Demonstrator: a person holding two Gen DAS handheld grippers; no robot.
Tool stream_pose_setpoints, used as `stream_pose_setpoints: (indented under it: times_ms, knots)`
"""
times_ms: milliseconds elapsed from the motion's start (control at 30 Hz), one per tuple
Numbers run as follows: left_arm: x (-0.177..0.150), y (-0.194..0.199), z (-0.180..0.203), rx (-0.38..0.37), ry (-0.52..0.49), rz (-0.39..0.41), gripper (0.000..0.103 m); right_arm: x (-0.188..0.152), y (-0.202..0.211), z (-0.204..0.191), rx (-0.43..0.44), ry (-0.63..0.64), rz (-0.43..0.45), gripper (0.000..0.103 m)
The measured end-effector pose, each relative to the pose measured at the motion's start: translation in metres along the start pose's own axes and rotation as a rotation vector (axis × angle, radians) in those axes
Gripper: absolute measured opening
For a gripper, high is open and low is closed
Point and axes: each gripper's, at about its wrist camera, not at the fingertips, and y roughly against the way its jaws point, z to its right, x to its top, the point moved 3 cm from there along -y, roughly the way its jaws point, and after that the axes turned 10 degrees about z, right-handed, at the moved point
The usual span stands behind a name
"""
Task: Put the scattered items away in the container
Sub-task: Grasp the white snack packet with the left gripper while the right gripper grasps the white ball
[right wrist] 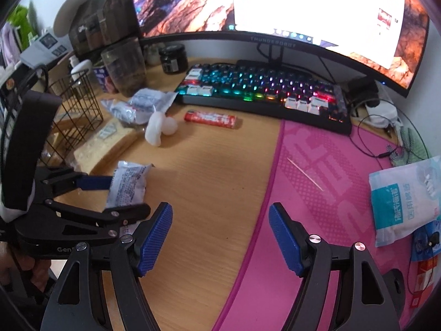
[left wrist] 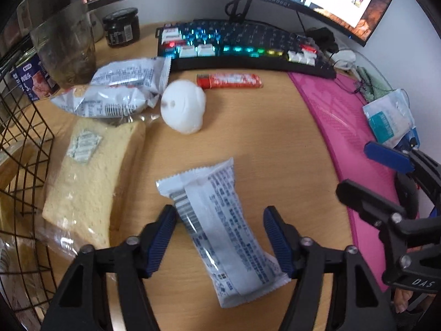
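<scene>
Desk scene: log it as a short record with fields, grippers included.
container: black wire basket, left edge of the desk
left gripper: open, astride a white snack packet, pads not clearly pressing it
right gripper: open, nothing between its fingers, above the desk edge of the pink mat
still out: bagged bread slice, two white packets, white ball, red wrapper
behind: lit keyboard
</scene>
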Motion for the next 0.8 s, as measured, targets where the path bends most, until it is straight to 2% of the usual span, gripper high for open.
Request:
stream_pose_setpoints:
  times_ms: [33, 100, 200, 333, 467, 667, 800]
  knots:
    - [0.001, 0.000, -0.002, 0.000, 0.006, 0.006, 0.048, 0.001, -0.001, -0.001, 0.003, 0.002, 0.001, 0.073]
    - [0.003, 0.001, -0.004, -0.014, 0.001, 0.014, 0.044, 0.003, -0.005, -0.002, 0.004, -0.003, 0.005, 0.073]
    - [0.006, 0.006, -0.008, -0.019, -0.007, 0.025, 0.044, 0.009, -0.014, 0.001, 0.018, -0.031, 0.007, 0.073]
    - [0.019, 0.037, -0.017, -0.020, -0.007, 0.093, 0.044, 0.026, -0.032, -0.001, 0.074, -0.057, 0.004, 0.073]
    - [0.029, 0.063, -0.031, -0.008, 0.001, 0.140, 0.044, 0.048, -0.055, -0.024, 0.113, -0.037, 0.005, 0.073]
    - [0.023, 0.064, -0.048, 0.013, 0.011, 0.111, 0.044, 0.065, -0.092, -0.068, 0.131, 0.033, -0.035, 0.073]
    - [0.015, 0.061, -0.059, 0.061, 0.032, 0.101, 0.044, 0.069, -0.108, -0.079, 0.136, 0.047, -0.060, 0.073]
